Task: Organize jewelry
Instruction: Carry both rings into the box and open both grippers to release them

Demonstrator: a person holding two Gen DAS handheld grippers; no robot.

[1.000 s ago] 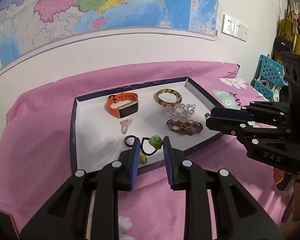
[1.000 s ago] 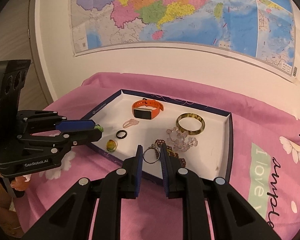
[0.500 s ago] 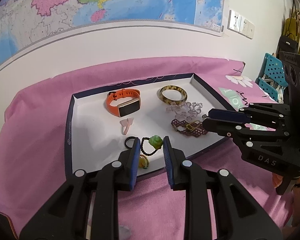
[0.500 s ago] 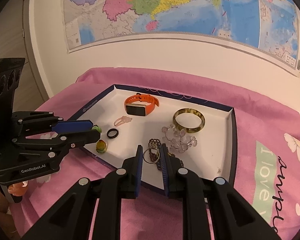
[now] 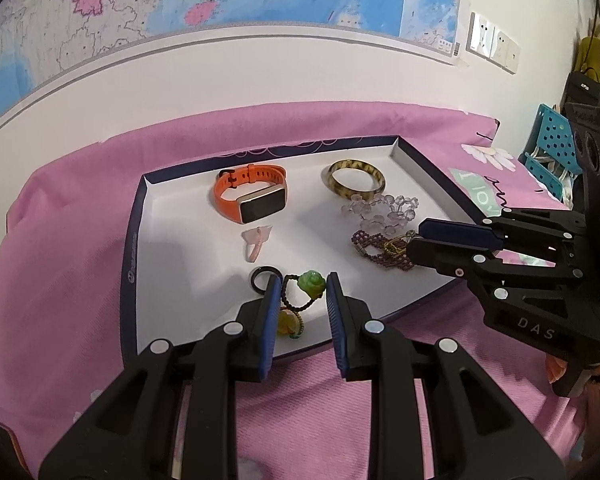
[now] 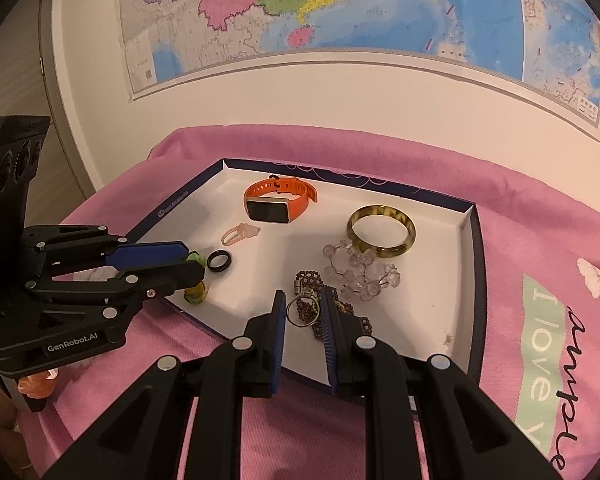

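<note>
A white tray with a dark rim lies on a pink cloth and holds jewelry. My left gripper is open, its pads on either side of a green-bead cord bracelet near the tray's front edge. My right gripper is open around a silver ring lying on a dark beaded bracelet. An orange smartwatch, an amber bangle, clear beads, a pink ring and a black ring lie in the tray.
The pink cloth covers the table against a white wall with a map. A blue perforated chair stands at the far right. A yellow-green ring lies at the tray's front corner.
Both grippers have moved forward and lower over the tray. Their jaws remain open around the same pieces.
</note>
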